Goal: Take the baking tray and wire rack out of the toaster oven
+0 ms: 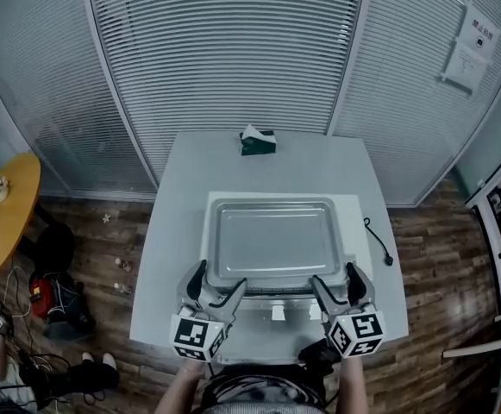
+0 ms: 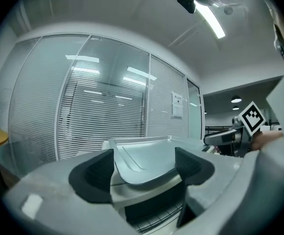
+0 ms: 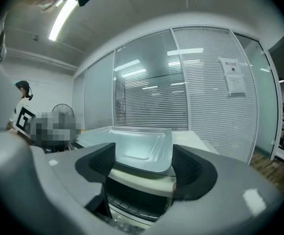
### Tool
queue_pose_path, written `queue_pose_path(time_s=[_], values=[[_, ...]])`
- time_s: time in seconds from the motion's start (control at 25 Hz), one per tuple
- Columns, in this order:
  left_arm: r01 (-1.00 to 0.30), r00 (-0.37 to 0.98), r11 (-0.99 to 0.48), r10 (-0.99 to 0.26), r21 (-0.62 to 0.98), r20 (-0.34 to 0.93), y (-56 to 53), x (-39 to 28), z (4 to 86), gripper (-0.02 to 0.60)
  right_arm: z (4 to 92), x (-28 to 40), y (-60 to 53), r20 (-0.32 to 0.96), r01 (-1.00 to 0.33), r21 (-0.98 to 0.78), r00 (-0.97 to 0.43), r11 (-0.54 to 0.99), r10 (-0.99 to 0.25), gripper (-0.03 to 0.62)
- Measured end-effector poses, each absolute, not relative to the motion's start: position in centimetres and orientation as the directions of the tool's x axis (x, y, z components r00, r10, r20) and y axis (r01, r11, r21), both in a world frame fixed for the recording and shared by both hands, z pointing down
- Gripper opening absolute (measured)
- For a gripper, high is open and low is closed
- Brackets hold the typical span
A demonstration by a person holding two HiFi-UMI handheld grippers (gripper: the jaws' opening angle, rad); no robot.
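On top of the toaster oven (image 1: 354, 216), on the bench (image 1: 259, 171), sits the baking tray (image 1: 276, 240); the wire rack (image 3: 127, 203) lies inside. The left tool (image 1: 220, 279) and right tool (image 1: 336, 279) are both spread, empty. The tray looks light, stiff and slippery: pinch its front rim.
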State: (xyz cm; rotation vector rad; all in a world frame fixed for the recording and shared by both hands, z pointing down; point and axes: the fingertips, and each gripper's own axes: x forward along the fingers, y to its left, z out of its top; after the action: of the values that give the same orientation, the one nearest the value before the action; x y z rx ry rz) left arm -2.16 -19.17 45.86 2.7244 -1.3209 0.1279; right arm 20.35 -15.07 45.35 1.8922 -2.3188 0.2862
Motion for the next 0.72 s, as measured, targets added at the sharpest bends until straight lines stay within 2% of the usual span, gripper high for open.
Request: queue_pose_path(time_s=[0.36,0.48,0.52,0.64,0.72], values=[[-0.800,0.597,-0.581,-0.795,0.153,0.104,-17.0,-4.3,46.3,0.400,44.4,20.6,-12.7,0.163,-0.992,-0.048,-0.125,0.118,-0.979,0.307],[-0.789,0.604,-0.577,-0.791,0.210,0.096,-15.9,-4.7,46.8,0.400,44.7,21.0,-11.3,0.137,-0.991,-0.101,-0.098,0.085,-0.986,0.240],[-0.786,0.606,-0.577,-0.789,0.222,0.097,-15.5,-4.7,47.0,0.400,45.0,20.8,-10.9,0.139,-0.989,-0.121,-0.098,0.081,-0.985,0.219],[-0.775,0.619,-0.580,-0.776,0.251,0.119,-14.2,-4.7,48.0,0.399,46.8,19.7,-9.9,0.183,-0.983,-0.155,-0.127,0.099,-0.975,0.215],[-0.766,0.626,-0.575,-0.769,0.286,0.130,-13.4,-4.7,48.8,0.358,48.2,18.9,-9.4,0.222,-0.979,-0.172,-0.149,0.112,-0.964,0.209]])
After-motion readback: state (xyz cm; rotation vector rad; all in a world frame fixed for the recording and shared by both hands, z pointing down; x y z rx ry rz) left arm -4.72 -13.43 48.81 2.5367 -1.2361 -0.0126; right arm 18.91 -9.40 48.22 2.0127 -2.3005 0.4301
